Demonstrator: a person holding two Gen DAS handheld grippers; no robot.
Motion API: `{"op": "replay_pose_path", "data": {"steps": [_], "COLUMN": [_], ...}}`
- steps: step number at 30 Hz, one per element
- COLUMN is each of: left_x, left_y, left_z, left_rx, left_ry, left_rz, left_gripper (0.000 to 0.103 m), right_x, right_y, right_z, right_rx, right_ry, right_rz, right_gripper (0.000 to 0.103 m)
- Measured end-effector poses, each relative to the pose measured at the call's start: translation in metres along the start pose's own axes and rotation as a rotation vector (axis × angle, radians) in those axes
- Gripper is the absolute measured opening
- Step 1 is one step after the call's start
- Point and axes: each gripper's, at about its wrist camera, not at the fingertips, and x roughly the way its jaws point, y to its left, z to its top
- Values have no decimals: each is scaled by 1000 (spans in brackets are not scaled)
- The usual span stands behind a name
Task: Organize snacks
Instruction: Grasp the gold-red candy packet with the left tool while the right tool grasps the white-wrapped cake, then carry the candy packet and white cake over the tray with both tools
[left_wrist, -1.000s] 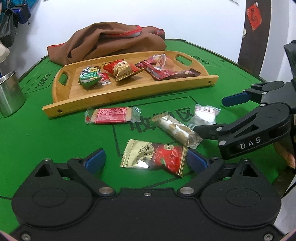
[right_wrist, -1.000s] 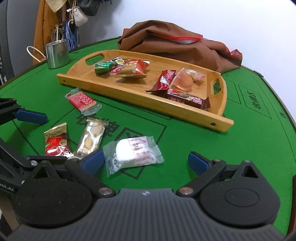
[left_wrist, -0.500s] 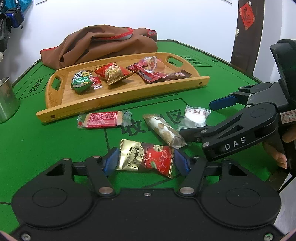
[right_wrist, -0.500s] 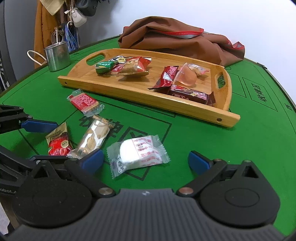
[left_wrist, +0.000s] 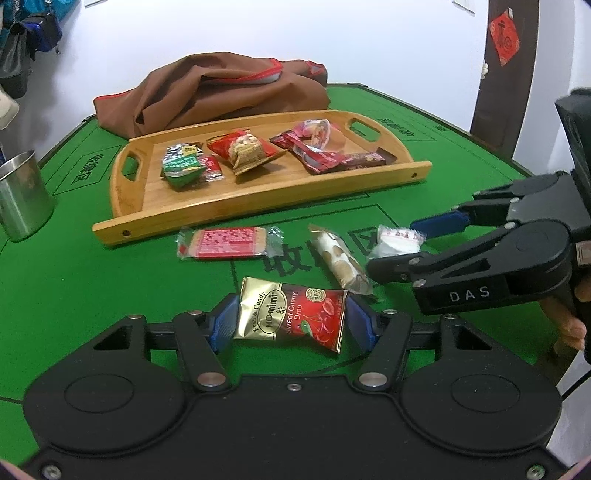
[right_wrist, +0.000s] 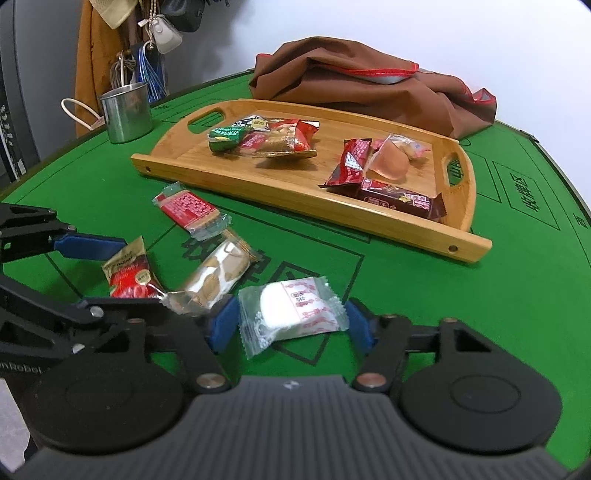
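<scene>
A gold-and-red cherry candy packet (left_wrist: 291, 314) lies on the green table, and my left gripper (left_wrist: 291, 326) is shut on it, one blue pad against each end. My right gripper (right_wrist: 291, 325) is closing on a white wrapped snack (right_wrist: 295, 310), and its pads touch both ends of the wrapper. Between the two lie a clear packet of round biscuits (left_wrist: 340, 258) and a red cracker packet (left_wrist: 229, 243). Behind them stands a wooden tray (left_wrist: 258, 206) holding several snacks.
A brown cloth bag (left_wrist: 221, 92) lies behind the tray. A metal cup (right_wrist: 125, 110) stands at the table's left edge. The two grippers sit close side by side, the biscuit packet's end right by the right gripper's left finger (right_wrist: 221, 325). A hand (left_wrist: 569, 321) holds the right gripper.
Both grippers have narrowed from wide open. The left closed onto the cherry candy packet first; the right closed onto the white snack in the last half second. Neither hand has shifted much.
</scene>
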Motion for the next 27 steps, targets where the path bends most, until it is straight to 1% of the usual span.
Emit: {"op": "replay_pose_path", "data": {"steps": [2,7,12,15,19,24,27], "left_x": [0,-3,-3,-2,1,2,5], "left_y": [4,13,25,30,40,48,56], "left_z": [2,9,19,25,36,50,62], "left_rx": [-14,-27,-67,-73,-102,-110,-134], "left_ry": [0,-15,-20,-30,-34,-50,-55], "left_rz": [6,49,57,75,71,91,81], "left_gripper": [61,61,61,61,61,61,61], "right_x": [-1,-6,-9,-11,-16,-26,-29], "right_y": [0,0,-5,-9,-14,-21,-27], "right_z": [0,2,5,7,13,25,36], "right_rx": [2,15,39,65,89,97,105], "right_ry": [-3,-11,-18,-21,-36,-75,-96], "right_rz": [-4,-15,-20,-16,-12,-40,-59], "right_gripper": [62,58,51,50,50,50,50]}}
